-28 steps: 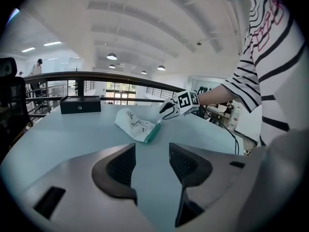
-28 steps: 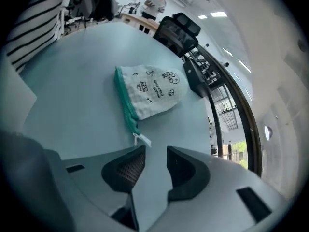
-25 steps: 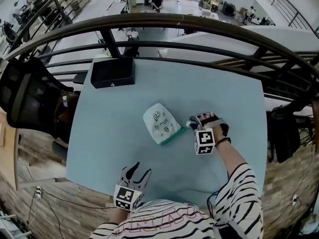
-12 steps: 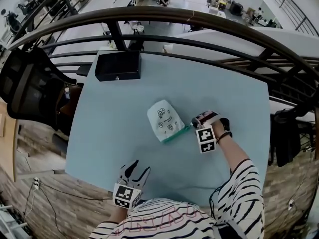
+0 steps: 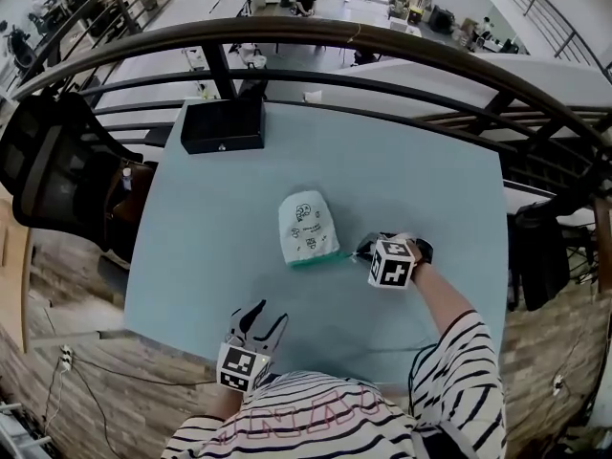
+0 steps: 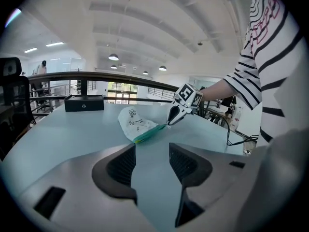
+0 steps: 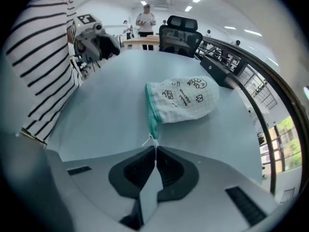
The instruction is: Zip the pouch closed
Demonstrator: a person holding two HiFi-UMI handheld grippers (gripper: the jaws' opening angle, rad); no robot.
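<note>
1. The right gripper [image 7: 155,148] pointed steeply down at the desk [image 5: 411,180]. Its jaws had just been closing and stood pressed together on the small white zipper pull [image 7: 150,140], which stuck out right at their tips.
2. The pouch [image 7: 186,99], white with small dark drawings, lay flat on the desk just beyond those jaw tips. Its teal zipper edge [image 7: 151,112] ran straight away from the tips. In the right gripper view the body of the pouch spread to the right of that line.
3. The left gripper [image 6: 152,149] hung low over the near part of the desk, well apart from the pouch. Its jaws stood moderately apart, with only bare desk showing between them.
4. Seen along the left jaws, the pouch lay well ahead and slightly left of the gap. The right gripper came down ahead of the right jaw, at the teal end of the pouch.
5. A black box [image 5: 222,125] sat at the far edge of the desk, well beyond the pouch and off to the left of the left jaws.
6. A black office chair [image 5: 48,170] stood off the desk's left side, away from both pairs of jaws.
</note>
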